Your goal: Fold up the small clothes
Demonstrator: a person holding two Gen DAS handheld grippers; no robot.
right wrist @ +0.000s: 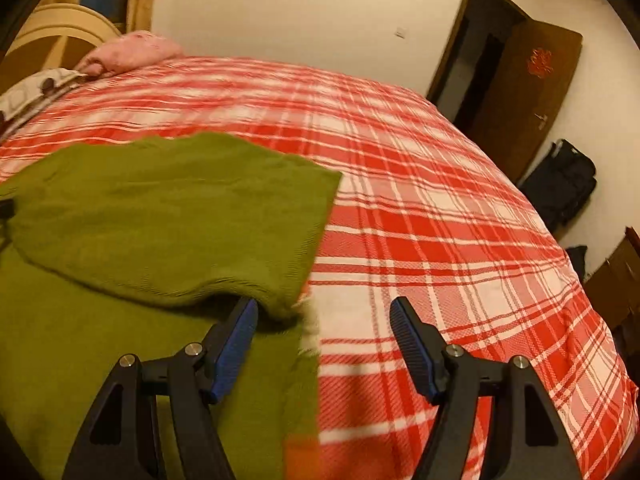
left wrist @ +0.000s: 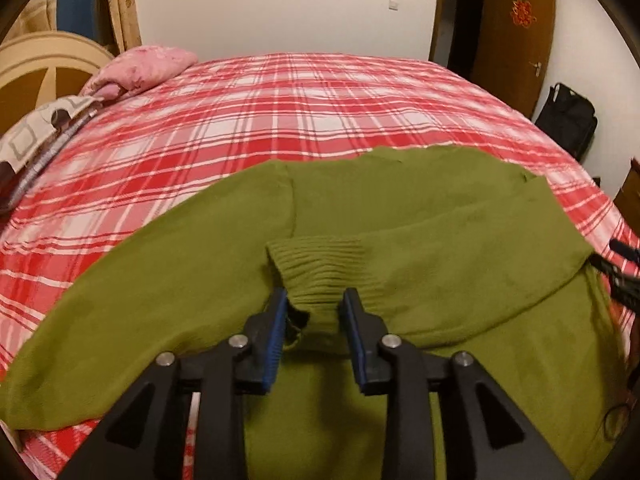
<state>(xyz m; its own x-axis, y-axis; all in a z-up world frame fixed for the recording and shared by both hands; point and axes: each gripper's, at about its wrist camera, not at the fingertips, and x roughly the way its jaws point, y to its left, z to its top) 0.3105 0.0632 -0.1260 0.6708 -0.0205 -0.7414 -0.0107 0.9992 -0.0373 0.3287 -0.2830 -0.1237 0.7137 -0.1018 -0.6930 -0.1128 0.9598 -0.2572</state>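
Observation:
An olive green knit sweater (left wrist: 400, 220) lies on a bed with a red and white plaid cover (left wrist: 280, 112). One sleeve is folded across the body, and its ribbed cuff (left wrist: 320, 264) lies between the blue pads of my left gripper (left wrist: 314, 300). The jaws stand apart around the cuff. In the right wrist view the folded part of the sweater (right wrist: 168, 216) has its right edge on the cover. My right gripper (right wrist: 324, 310) is wide open over that edge, its left finger (right wrist: 236, 332) at the fold and the right finger over the cover. It holds nothing.
A pink pillow (left wrist: 140, 68) and a patterned quilt (left wrist: 36, 136) lie at the head of the bed on the left. A brown door (left wrist: 516, 32) and a black bag (left wrist: 568, 120) stand at the right wall. The plaid cover (right wrist: 440, 208) stretches to the right.

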